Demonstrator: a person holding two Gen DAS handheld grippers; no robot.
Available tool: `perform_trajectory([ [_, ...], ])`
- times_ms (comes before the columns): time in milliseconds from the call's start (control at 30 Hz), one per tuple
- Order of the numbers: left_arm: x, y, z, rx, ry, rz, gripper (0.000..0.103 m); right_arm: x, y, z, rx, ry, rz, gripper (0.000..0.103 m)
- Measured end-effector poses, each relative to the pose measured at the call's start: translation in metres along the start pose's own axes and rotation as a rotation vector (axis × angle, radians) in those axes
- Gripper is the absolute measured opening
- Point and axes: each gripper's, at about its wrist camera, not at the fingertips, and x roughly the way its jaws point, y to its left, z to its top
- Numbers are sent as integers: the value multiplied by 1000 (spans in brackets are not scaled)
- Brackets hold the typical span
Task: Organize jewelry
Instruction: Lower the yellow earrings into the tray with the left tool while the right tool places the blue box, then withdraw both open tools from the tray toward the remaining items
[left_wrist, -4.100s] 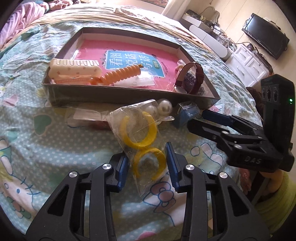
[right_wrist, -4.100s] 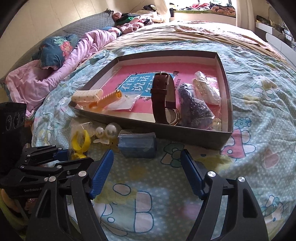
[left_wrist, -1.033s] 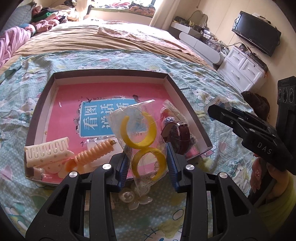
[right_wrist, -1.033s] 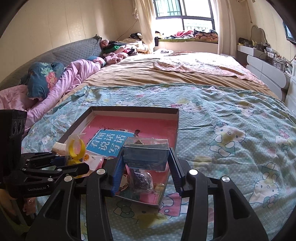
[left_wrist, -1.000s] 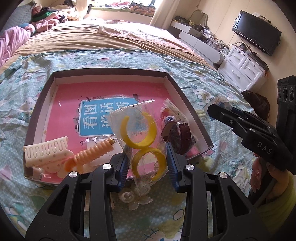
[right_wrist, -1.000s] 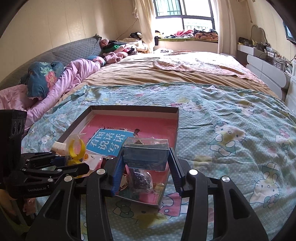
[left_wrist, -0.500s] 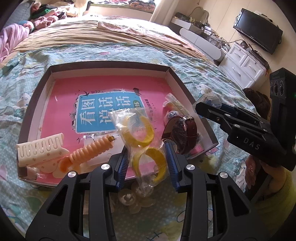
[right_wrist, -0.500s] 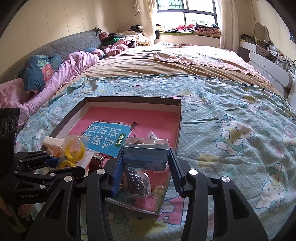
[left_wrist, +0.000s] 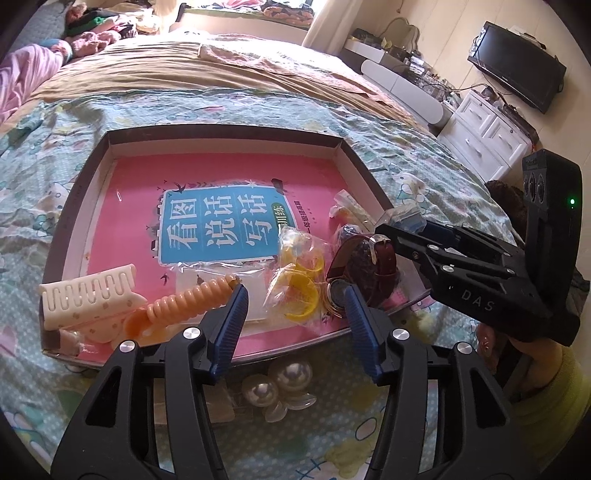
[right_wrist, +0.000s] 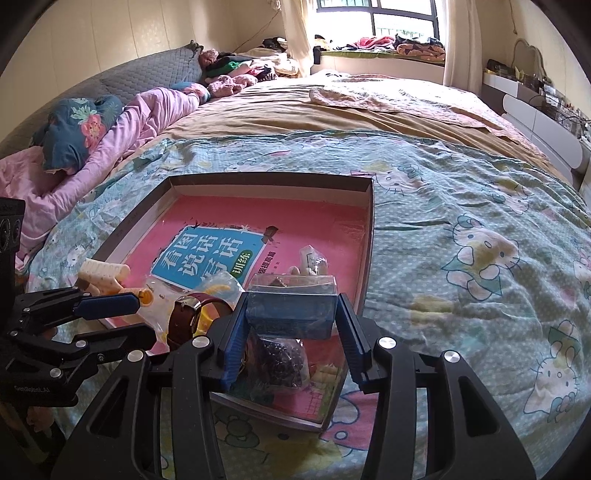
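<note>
Bedding printed with cartoon cats (right_wrist: 480, 258) covers the bed, and a shallow cardboard tray (left_wrist: 354, 158) with a pink book cover as its floor is set on it; every place below is given from this tray. Inside it, near the front edge, a clear bag of yellow rings (left_wrist: 297, 275) is seen lying loose on the floor. The left gripper (left_wrist: 293, 314) is held just above that front edge, its jaws having just been opening; the blue pads are seen apart from the bag, which lies ahead of them, released. Toward the tray's front left corner a cream hair claw (left_wrist: 88, 299) and an orange spiral clip (left_wrist: 184, 302) are laid side by side. Toward the front right corner a brown-strapped watch (left_wrist: 369, 266) is propped against a dark beaded bag (right_wrist: 279, 356). Outside the tray, on the bedding just before its front wall, a pearl ornament (left_wrist: 280, 384) is left. Over the front right corner the right gripper (right_wrist: 291, 332) is held, its jaws having just been opening, with a small blue clear-lidded box (right_wrist: 291, 308) between the pads, which are seen touching its sides.
</note>
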Motion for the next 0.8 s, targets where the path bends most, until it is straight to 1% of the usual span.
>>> perform_trajectory([
  [100,-4,0,0,-4,-6,0,48,-5,-1,0,11,-11,-1,53],
  [167,-6,1,0,-5,-12,1,50,-10,-3,0,19,-17,-3,54],
  [233,-10,0,0,-4,-20,3,55,-17,-3,-1,27,-35,-4,58],
  [300,-15,0,0,-5,-32,8,60,-27,-5,-1,39,-57,-8,68],
  [333,-18,1,0,-6,-37,11,62,-31,-5,-1,47,-70,-8,72],
  [367,-20,1,0,-8,-43,14,64,-36,-6,-1,55,-84,-6,78],
  [400,-23,1,0,-10,-50,18,68,-41,-6,0,61,-96,-5,82],
  [567,-40,3,0,-17,-87,38,85,-65,-2,2,63,-152,5,87],
  [600,-44,3,0,-18,-96,44,91,-70,0,2,61,-161,8,88],
  [633,-48,3,0,-18,-104,53,94,-74,1,2,59,-170,9,90],
  [700,-55,4,0,-20,-116,71,94,-81,5,2,53,-184,14,93],
  [800,-63,8,-2,-29,-130,83,94,-89,11,2,44,-194,23,93],
])
